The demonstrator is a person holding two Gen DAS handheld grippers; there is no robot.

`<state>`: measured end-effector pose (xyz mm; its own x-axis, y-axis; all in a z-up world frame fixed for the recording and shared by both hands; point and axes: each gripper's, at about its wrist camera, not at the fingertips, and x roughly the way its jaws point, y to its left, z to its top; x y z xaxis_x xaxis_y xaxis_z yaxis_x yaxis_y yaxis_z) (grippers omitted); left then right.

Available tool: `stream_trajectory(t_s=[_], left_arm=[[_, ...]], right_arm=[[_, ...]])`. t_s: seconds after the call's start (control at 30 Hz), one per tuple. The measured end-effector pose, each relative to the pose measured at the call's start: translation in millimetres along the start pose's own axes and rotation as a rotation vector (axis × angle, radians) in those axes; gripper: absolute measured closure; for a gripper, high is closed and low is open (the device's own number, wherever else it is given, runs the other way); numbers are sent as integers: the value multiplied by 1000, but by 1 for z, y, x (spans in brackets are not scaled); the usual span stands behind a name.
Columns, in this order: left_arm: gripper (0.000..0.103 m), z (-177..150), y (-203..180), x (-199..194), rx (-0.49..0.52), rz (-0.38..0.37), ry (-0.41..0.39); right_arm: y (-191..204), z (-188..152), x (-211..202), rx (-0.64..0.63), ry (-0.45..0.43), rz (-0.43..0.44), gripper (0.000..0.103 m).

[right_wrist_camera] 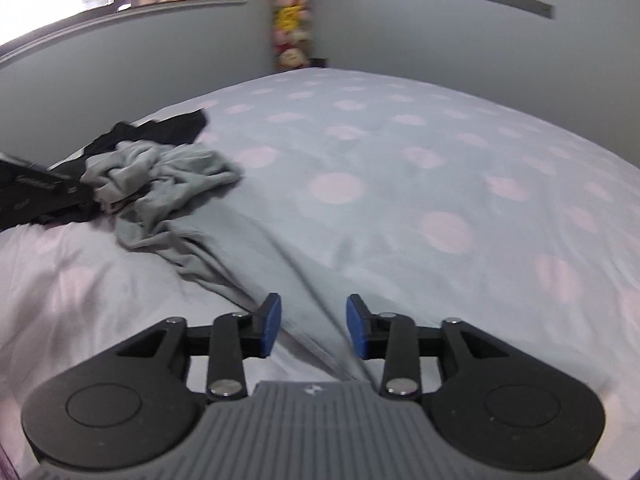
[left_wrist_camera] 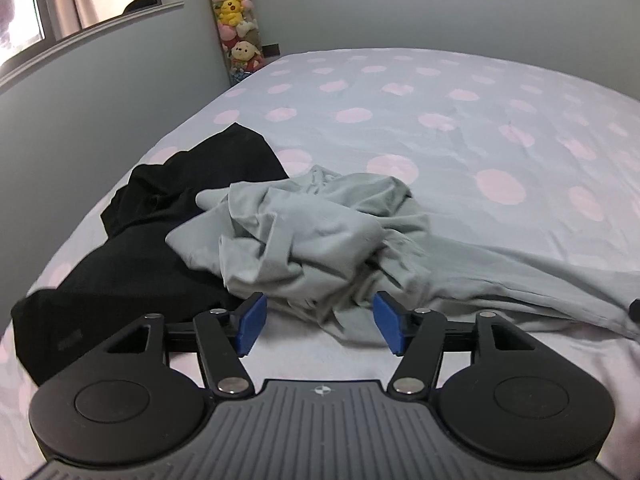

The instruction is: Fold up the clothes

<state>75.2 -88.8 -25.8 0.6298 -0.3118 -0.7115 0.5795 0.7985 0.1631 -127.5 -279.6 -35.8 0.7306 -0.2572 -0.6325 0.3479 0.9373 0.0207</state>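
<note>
Left wrist view has the left gripper (left_wrist_camera: pixel 320 326) hovering over the near edge of a crumpled grey garment (left_wrist_camera: pixel 304 232), blue pads spread apart, nothing pinched between them. The grey piece lies bunched on the polka-dot bed sheet (left_wrist_camera: pixel 440 120), overlapping a black garment (left_wrist_camera: pixel 160 208) on its left side, with one long part trailing off to the right. In the right wrist view, the right gripper (right_wrist_camera: pixel 313 326) sits above that trailing grey strip (right_wrist_camera: pixel 248 248), jaws about halfway apart and also holding nothing.

What worries me: the grey fabric is almost the same shade as the sheet, so either gripper could easily pinch bedding along with cloth. The bunch is also layered, so a grab there might catch several folds at once and drag the black garment along too.
</note>
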Motion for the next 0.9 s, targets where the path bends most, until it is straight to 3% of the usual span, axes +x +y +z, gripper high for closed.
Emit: stream_trajectory(t_s=[0.33, 0.4, 0.43, 0.47, 0.57, 0.73, 0.9], left_arm=[[43, 15, -2, 57, 15, -8, 17], [49, 15, -3, 61, 0, -3, 19], [58, 15, -4, 62, -8, -3, 19], [65, 16, -4, 62, -15, -2, 19], [86, 17, -6, 55, -53, 6, 5], [91, 17, -10, 21, -146, -5, -50], [92, 15, -15, -31, -197, -31, -130]], right_arm=[[37, 19, 78, -66, 67, 103, 58], [41, 21, 86, -83, 72, 103, 64], [42, 21, 88, -89, 74, 99, 69], [43, 22, 91, -94, 76, 96, 80], [39, 24, 88, -91, 78, 91, 96], [38, 28, 60, -107, 18, 54, 99], [22, 28, 7, -84, -72, -51, 99]])
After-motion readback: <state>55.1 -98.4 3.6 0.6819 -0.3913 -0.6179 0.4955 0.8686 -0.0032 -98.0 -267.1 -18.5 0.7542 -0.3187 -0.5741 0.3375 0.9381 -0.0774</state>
